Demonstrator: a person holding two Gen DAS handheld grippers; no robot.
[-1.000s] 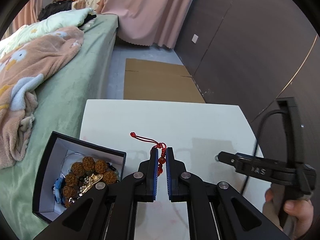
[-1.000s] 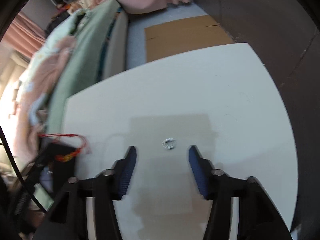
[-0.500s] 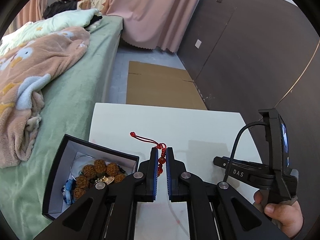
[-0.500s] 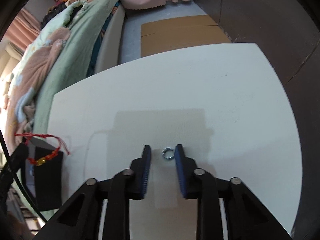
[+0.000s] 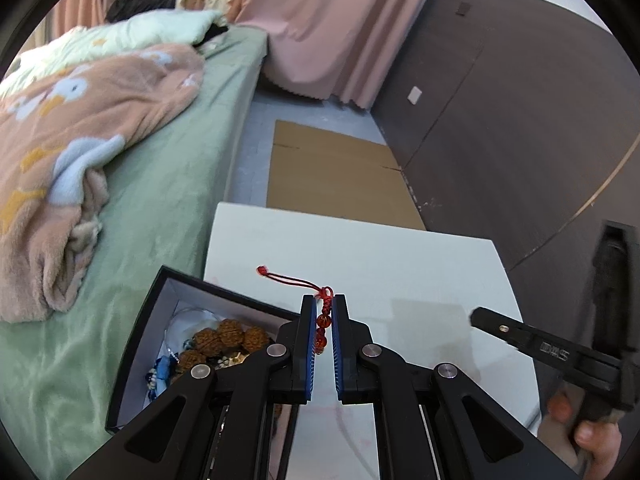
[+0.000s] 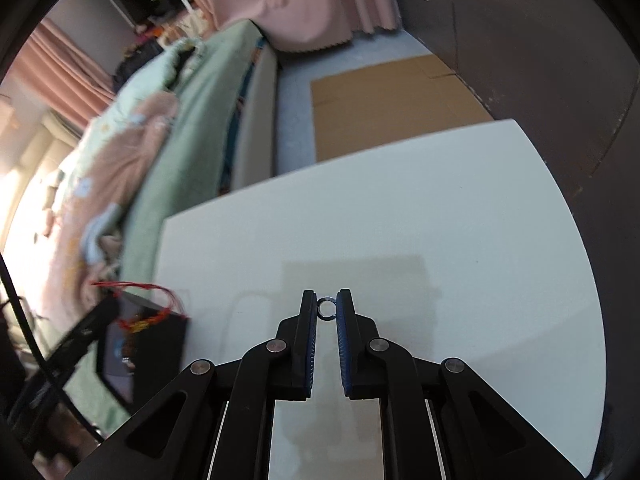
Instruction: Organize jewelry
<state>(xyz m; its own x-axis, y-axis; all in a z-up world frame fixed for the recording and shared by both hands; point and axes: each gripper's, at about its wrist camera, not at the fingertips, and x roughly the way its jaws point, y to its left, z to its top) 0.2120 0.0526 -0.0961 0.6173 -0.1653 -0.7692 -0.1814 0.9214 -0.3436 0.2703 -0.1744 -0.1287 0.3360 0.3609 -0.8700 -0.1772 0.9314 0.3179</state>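
Ring pinched in my right tongs, red cord bracelet held in my left, both bound for the box.

The small silver ring (image 6: pixel 326 307) sits right at the tips of my right tongs (image 6: pixel 326 305), whose jaws are closing onto it, the pads touching it on both sides, just over the white desk (image 6: pixel 480 240). My left tongs (image 5: pixel 323 320) are clamped shut on the red beaded bracelet (image 5: pixel 323 322), its cord tail sticking out past the tips over the desk. The open black jewelry box (image 5: pixel 138 344), already holding brown bead bracelets (image 5: pixel 224 340), lies just left of my left tongs at the desk's edge by the bed (image 5: pixel 160 200). I judge this the pick-up step; next I must carry each piece over the box and release gently, keeping a firm pinch so the tiny ring does not slip.
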